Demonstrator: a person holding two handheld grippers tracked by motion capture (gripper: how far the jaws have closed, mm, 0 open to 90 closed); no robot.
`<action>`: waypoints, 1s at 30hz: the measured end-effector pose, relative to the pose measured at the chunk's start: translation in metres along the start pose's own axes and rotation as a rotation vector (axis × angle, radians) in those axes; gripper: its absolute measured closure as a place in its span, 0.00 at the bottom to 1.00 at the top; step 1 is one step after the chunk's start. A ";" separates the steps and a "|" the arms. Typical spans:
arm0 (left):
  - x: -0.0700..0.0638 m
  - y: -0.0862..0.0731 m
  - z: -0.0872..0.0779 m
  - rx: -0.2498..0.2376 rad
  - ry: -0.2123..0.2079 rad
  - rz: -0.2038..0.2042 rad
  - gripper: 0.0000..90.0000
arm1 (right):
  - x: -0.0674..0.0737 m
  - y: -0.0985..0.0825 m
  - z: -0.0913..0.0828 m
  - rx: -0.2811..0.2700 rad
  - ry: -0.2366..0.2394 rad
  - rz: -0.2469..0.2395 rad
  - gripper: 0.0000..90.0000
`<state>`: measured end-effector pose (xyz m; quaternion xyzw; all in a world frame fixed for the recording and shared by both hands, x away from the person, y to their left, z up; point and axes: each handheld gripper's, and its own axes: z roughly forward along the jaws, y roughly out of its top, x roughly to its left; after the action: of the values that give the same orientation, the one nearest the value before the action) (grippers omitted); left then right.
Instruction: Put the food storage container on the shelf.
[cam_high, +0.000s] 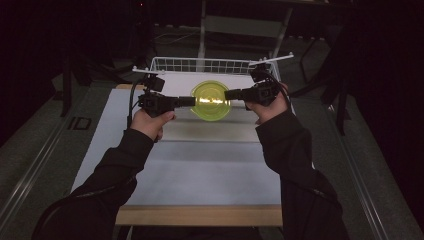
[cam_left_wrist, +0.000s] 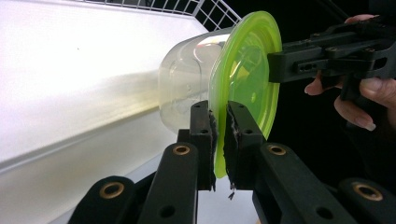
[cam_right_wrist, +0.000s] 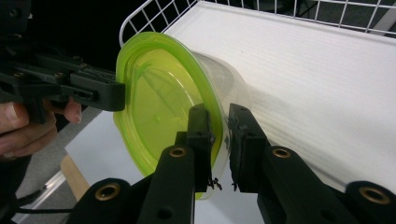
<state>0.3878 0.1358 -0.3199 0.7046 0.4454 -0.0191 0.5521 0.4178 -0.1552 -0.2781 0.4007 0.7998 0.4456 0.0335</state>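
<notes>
- A clear plastic container (cam_high: 210, 101) with a yellow-green lid (cam_left_wrist: 247, 79) is held up in the middle of the high view, above the white table (cam_high: 200, 165), with the lid turned toward the camera.
- The left gripper (cam_high: 189, 101) is seen at the left edge of the lid in the high view. In the left gripper view, its two jaws are closed almost fully on the lid rim, which is pinched between the pads (cam_left_wrist: 212, 140).
- The right gripper (cam_high: 230, 95) is seen at the right edge of the lid. In the right gripper view, its jaws are closed on the rim, where lid and clear wall meet.
- A white wire basket (cam_high: 200, 64) is seen at the upper centre of the high view, behind the container.
- Both grippers are held by hands in dark sleeves (cam_high: 290, 150).
</notes>
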 end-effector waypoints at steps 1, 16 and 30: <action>0.000 0.000 0.000 0.000 0.000 0.000 0.92 | 0.000 0.000 0.000 0.000 0.000 0.000 0.89; 0.018 0.025 0.014 0.016 0.031 -0.041 0.92 | -0.015 0.029 0.013 0.041 -0.027 0.044 0.89; 0.035 0.035 0.025 0.034 0.031 -0.084 0.91 | -0.032 0.043 0.029 0.099 -0.024 0.106 0.89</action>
<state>0.4432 0.1378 -0.3208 0.6947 0.4827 -0.0388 0.5318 0.4776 -0.1446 -0.2734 0.4491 0.7981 0.4017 -0.0004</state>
